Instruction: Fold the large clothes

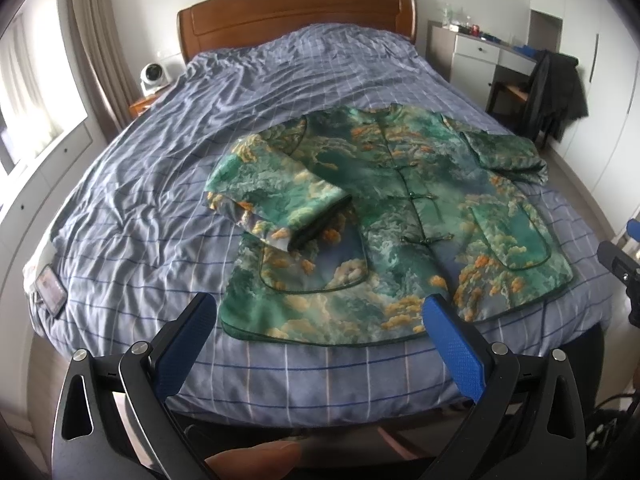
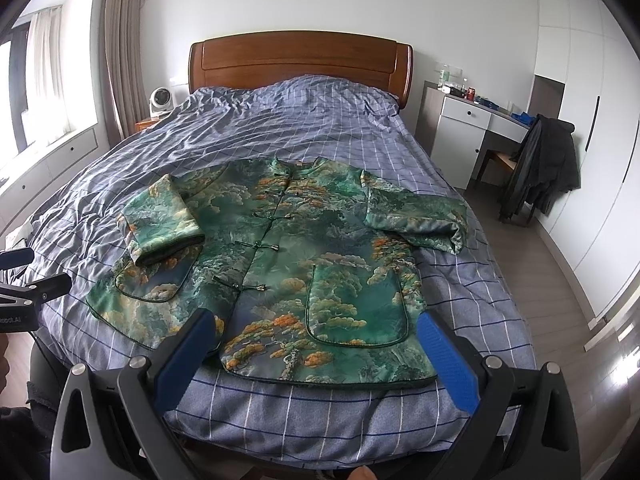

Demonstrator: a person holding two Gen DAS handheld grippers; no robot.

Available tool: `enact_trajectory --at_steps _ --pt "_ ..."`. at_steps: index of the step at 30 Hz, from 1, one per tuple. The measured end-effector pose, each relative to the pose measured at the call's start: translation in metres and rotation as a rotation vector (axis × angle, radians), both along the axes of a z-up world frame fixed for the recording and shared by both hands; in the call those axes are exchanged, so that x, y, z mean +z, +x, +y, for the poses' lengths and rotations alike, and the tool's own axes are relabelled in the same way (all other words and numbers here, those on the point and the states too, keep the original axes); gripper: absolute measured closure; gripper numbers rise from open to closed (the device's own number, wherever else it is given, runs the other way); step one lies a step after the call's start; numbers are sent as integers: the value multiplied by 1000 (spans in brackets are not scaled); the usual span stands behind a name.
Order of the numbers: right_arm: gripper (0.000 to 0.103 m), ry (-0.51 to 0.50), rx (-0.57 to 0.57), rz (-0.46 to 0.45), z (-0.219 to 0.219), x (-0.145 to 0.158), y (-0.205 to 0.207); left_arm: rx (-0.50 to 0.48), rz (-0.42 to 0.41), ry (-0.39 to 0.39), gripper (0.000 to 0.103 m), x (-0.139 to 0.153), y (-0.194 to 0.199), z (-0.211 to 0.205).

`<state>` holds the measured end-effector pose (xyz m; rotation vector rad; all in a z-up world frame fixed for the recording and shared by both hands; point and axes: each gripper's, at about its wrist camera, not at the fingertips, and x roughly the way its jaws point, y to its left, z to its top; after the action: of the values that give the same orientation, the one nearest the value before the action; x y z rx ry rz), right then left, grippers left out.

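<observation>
A green jacket (image 1: 400, 208) (image 2: 288, 264) printed with orange and cream clouds lies face up on the bed, buttoned down the front. Its collar points to the headboard and its hem lies near the foot edge. The left sleeve (image 1: 276, 188) (image 2: 164, 216) is folded in over the chest; the right sleeve (image 1: 504, 152) (image 2: 416, 216) lies bent at the bed's right side. My left gripper (image 1: 320, 320) hovers open above the hem, holding nothing. My right gripper (image 2: 316, 340) is open too, over the hem's right half. Neither touches the cloth.
The bed (image 2: 280, 120) has a rumpled blue checked cover and a wooden headboard (image 2: 300, 60). A white desk (image 2: 468, 132) and a chair draped with dark clothing (image 2: 544, 164) stand right. A small fan (image 2: 160, 100) sits left of the headboard. A phone (image 1: 50, 284) lies at the bed's left edge.
</observation>
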<state>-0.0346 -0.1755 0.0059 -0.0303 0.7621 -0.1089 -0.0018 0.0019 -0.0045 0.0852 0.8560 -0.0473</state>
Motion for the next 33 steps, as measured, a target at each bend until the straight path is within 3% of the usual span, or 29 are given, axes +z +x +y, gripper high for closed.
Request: enact_trajectory --at_steps 33 --pt "0 -1 3 -2 0 0 0 -2 -8 1 0 3 -2 5"
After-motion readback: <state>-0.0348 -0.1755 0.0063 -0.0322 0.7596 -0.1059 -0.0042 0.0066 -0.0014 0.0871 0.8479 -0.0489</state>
